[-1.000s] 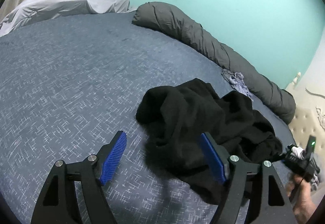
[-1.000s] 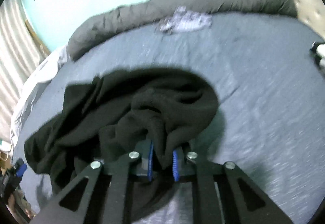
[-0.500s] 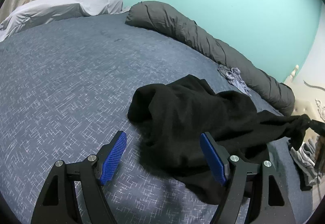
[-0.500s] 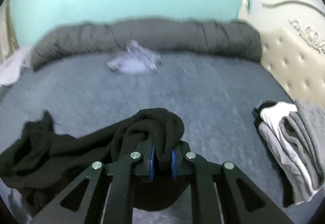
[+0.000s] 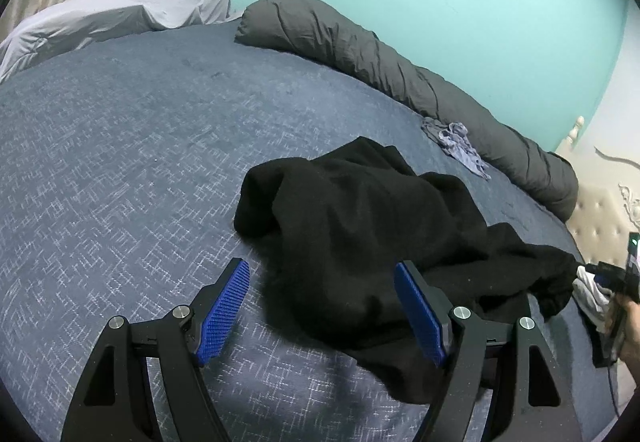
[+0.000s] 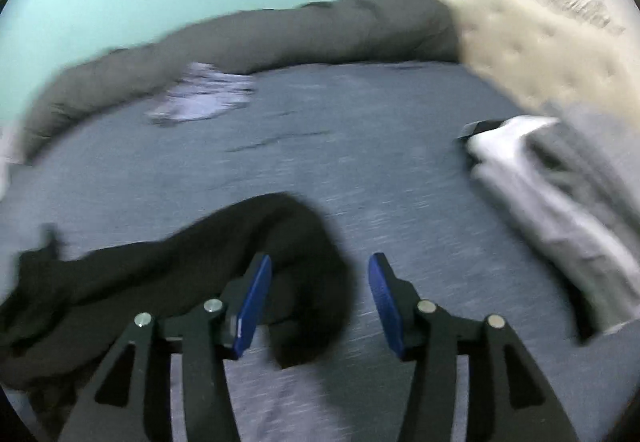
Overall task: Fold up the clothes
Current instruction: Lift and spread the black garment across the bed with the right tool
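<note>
A crumpled black garment [image 5: 372, 238] lies on the blue bed sheet [image 5: 120, 161]. My left gripper [image 5: 322, 308] hovers open just short of the garment's near edge, holding nothing. In the right wrist view one stretched-out end of the black garment [image 6: 288, 254] lies on the sheet between the blue pads of my right gripper [image 6: 320, 296]. Those jaws are opening and the pads no longer press on the cloth. The right gripper's body [image 5: 616, 278] shows at the right edge of the left wrist view, with a hand on it.
A rolled dark grey duvet [image 5: 400, 69] runs along the turquoise wall. A small pale blue garment [image 5: 456, 141] lies in front of it. Grey and white clothes [image 6: 560, 185] are piled by the padded headboard [image 6: 540, 53]. A pale grey pillow [image 5: 108, 13] sits far left.
My right gripper pulled one end of the black garment out to the right, then opened and dropped it on the sheet. The left gripper has stayed open and still.
</note>
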`<state>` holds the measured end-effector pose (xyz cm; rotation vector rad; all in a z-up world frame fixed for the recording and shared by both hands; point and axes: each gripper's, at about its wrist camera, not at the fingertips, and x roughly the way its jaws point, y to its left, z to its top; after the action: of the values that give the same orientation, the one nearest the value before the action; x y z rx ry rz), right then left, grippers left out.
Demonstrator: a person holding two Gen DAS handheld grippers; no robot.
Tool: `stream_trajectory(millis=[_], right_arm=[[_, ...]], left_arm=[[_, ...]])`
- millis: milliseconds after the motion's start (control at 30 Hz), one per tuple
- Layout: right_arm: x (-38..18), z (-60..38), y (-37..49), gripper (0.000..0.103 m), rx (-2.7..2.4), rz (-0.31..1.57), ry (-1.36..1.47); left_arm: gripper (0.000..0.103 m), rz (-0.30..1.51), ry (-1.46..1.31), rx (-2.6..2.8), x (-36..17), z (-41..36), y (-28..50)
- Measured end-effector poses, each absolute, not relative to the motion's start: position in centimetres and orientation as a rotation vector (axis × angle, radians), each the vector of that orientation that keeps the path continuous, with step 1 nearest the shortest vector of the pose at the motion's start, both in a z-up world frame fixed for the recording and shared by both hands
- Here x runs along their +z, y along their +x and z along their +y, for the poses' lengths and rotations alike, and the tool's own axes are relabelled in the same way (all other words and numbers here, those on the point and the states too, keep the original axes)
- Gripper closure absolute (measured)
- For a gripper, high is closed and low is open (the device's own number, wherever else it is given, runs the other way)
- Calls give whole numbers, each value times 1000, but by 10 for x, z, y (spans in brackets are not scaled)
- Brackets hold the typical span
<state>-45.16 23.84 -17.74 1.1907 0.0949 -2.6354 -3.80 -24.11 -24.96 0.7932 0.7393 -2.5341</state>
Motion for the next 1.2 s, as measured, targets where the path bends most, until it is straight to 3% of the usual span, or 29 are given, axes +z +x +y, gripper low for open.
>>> stream_trajectory(millis=[233, 333, 667, 700, 733, 833, 1200], right_arm=[[-211, 179, -408, 51, -2261, 50, 1254], [-230, 147, -394, 46, -2143, 48, 1291], [-288, 84, -393, 43, -2053, 83, 1429], [-291, 82, -394, 53, -2052, 77, 1428], [-291, 81, -393, 71, -2053, 75, 1424], [-280, 83, -388, 91, -2073, 85, 1380], [-189, 170, -356, 96, -2238, 1, 1190]], left_arm=[[23, 743, 792, -2534, -249, -240, -37], [23, 747, 790, -2532, -249, -241, -34], [23, 775, 760, -2518, -247, -254, -28], [23, 778, 757, -2517, -247, -255, -28], [23, 783, 755, -2515, -246, -257, -27], [23, 799, 750, -2509, -246, -260, -26], [22, 800, 726, -2503, -240, -258, -21]])
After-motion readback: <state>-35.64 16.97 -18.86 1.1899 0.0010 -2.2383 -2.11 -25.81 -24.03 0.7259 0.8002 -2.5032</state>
